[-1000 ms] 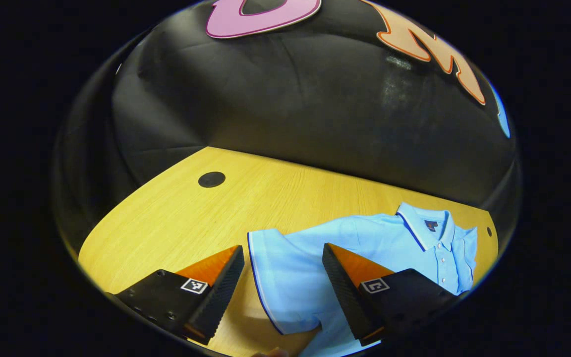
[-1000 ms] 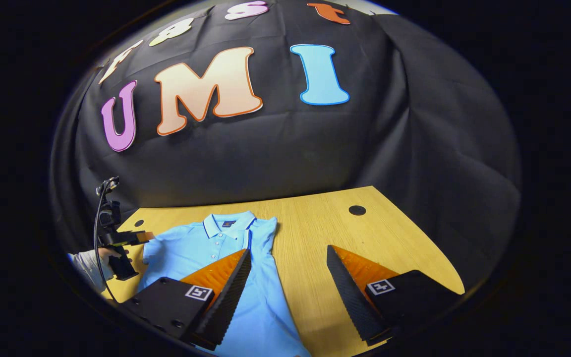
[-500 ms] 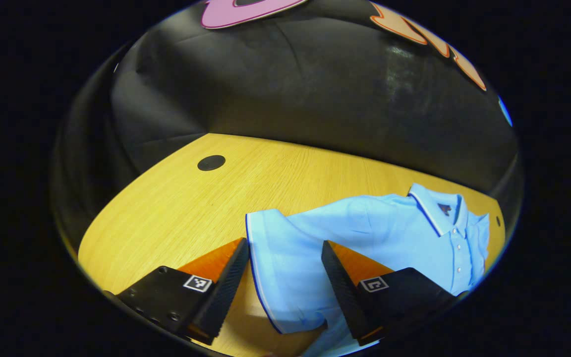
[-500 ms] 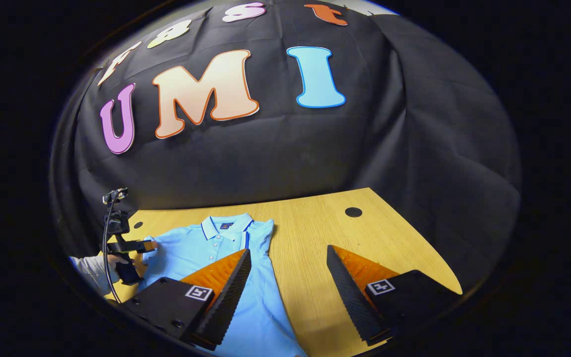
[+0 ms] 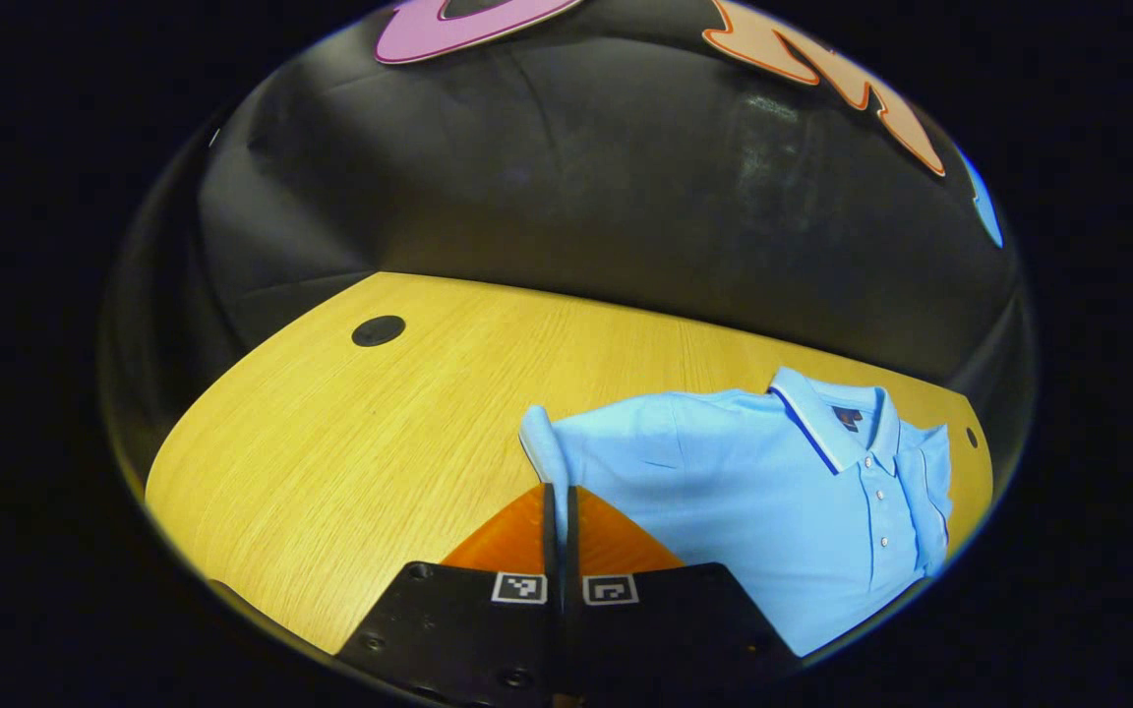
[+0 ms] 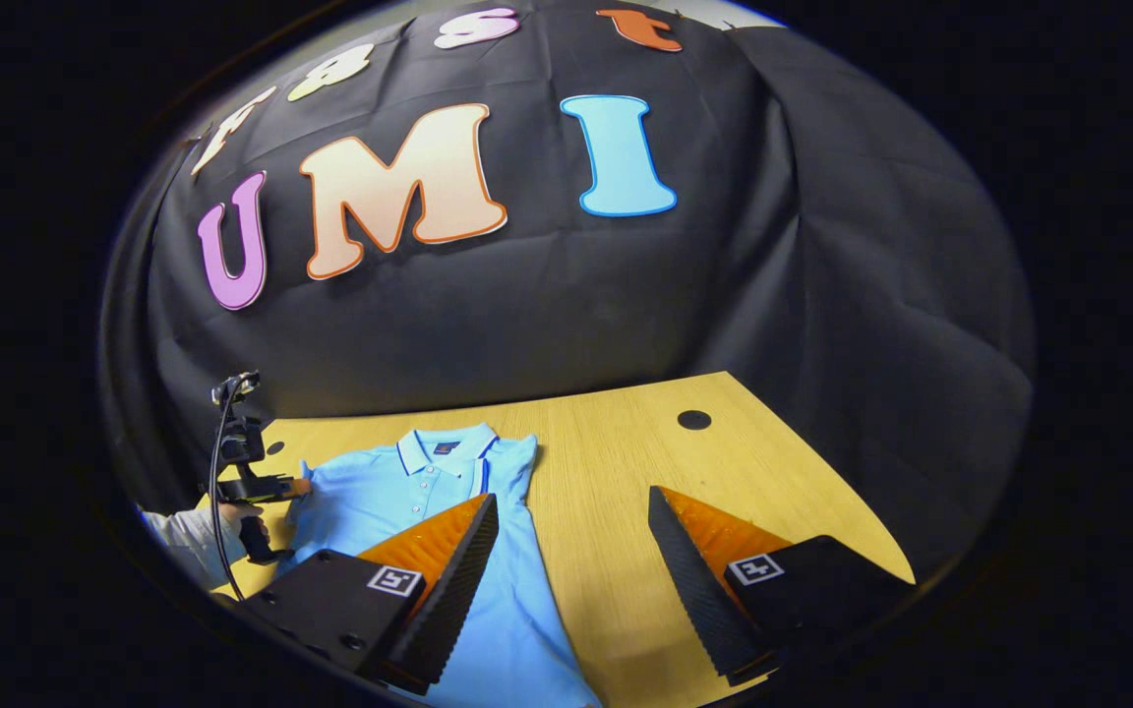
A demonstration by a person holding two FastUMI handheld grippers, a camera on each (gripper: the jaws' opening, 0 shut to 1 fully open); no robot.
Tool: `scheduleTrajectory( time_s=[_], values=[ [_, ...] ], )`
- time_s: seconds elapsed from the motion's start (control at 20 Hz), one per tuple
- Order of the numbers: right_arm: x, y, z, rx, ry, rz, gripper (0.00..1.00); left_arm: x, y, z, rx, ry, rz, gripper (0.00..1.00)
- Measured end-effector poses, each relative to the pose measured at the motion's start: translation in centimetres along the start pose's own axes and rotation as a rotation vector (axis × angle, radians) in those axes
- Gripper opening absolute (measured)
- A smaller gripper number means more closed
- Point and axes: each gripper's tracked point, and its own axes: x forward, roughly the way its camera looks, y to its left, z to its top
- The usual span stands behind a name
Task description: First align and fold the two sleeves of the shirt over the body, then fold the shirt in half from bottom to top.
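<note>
A light blue polo shirt [image 5: 753, 482] lies face up on the wooden table [image 5: 330, 423], collar toward the wall. My left gripper [image 5: 559, 489] is shut on the shirt's near sleeve [image 5: 539, 442], whose pinched edge stands up just beyond the fingertips. In the right gripper view the shirt [image 6: 399, 497] lies left of centre, and a hand [image 6: 232, 511] holds the left gripper [image 6: 291, 487] at the shirt's left sleeve. My right gripper [image 6: 571, 497] hangs open over the shirt's right edge and the bare table, nothing between its fingers. That right edge runs straight, with cloth folded in.
Black cloth walls close the table on the far side and at both ends. A black round cap [image 5: 378, 330] sits in the tabletop far left, and another cap [image 6: 693, 419] far right. Bare wood [image 6: 626, 442] stretches right of the shirt.
My left gripper has gone from open around the sleeve to shut on it, and the sleeve edge has lifted and bunched. The right gripper has barely moved.
</note>
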Motion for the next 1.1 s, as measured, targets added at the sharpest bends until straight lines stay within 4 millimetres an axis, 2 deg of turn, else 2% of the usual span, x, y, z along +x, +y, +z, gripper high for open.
scheduleTrajectory(
  time_s=[0.15,0.2,0.25,0.4,0.45,0.5,0.65,0.85,1.1],
  values=[
    [-0.9,-1.1,0.6,0.010,-0.018,-0.010,0.97,-1.1,-2.2,1.6,0.011,-0.036,-0.024,0.00],
    [-1.3,-1.5,0.6,0.016,-0.022,-0.016,0.91,-1.4,-3.3,2.0,0.019,-0.045,-0.040,0.00],
    [-1.5,-1.9,0.8,0.022,-0.027,-0.020,0.97,-1.8,-4.4,2.5,0.030,-0.052,-0.055,0.00],
    [-2.4,-2.8,0.6,0.040,-0.027,-0.028,0.97,-2.8,-8.1,3.4,0.048,-0.071,-0.119,0.00],
    [-2.8,-3.2,0.5,0.042,-0.028,-0.032,0.91,-3.0,-9.3,3.4,0.059,-0.071,-0.137,0.00],
    [-2.9,-3.4,0.4,0.043,-0.030,-0.034,0.97,-3.3,-10.5,3.3,0.067,-0.069,-0.153,0.00],
    [-3.7,-4.3,0.1,0.061,-0.032,-0.046,0.97,-3.5,-13.7,2.8,0.087,-0.058,-0.187,0.00],
    [-4.1,-5.2,-1.2,0.099,-0.009,-0.059,0.97,-3.3,-17.2,0.7,0.107,-0.011,-0.228,0.00],
    [-3.9,-5.7,-1.4,0.135,-0.016,-0.079,0.97,-2.4,-18.7,-1.3,0.151,0.034,-0.218,0.00]
  ],
)
